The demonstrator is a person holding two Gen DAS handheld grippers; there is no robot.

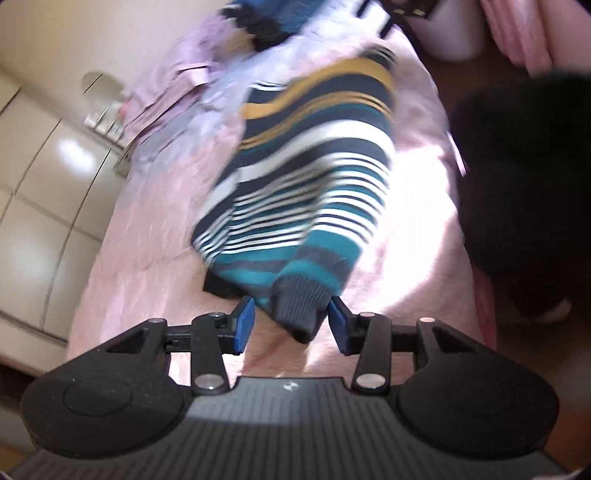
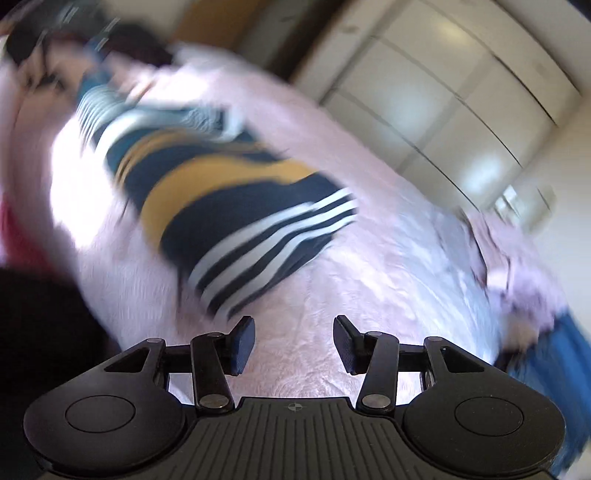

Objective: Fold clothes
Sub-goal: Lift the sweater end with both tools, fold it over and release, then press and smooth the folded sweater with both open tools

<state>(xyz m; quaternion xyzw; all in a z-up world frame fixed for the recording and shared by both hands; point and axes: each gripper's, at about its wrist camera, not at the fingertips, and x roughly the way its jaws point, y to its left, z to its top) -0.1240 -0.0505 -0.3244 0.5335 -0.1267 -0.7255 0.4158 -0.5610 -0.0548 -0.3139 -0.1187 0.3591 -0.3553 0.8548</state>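
A striped sweater (image 1: 306, 177), in navy, teal, white and mustard bands, lies on a pink bed cover (image 1: 147, 258). Its ribbed grey cuff (image 1: 299, 306) reaches between the blue pads of my left gripper (image 1: 291, 325), which stands open around it without clamping. In the right wrist view the same sweater (image 2: 221, 199) lies ahead and to the left. My right gripper (image 2: 293, 343) is open and empty over the bare pink cover (image 2: 332, 288), just short of the sweater's striped edge. Both views are motion-blurred.
A pile of lilac and pink clothes (image 1: 177, 88) lies at the far side of the bed, with a blue garment (image 1: 266, 18) beyond it. Cream wardrobe doors (image 1: 44, 177) stand to the left. A dark shape (image 1: 524, 184) fills the right.
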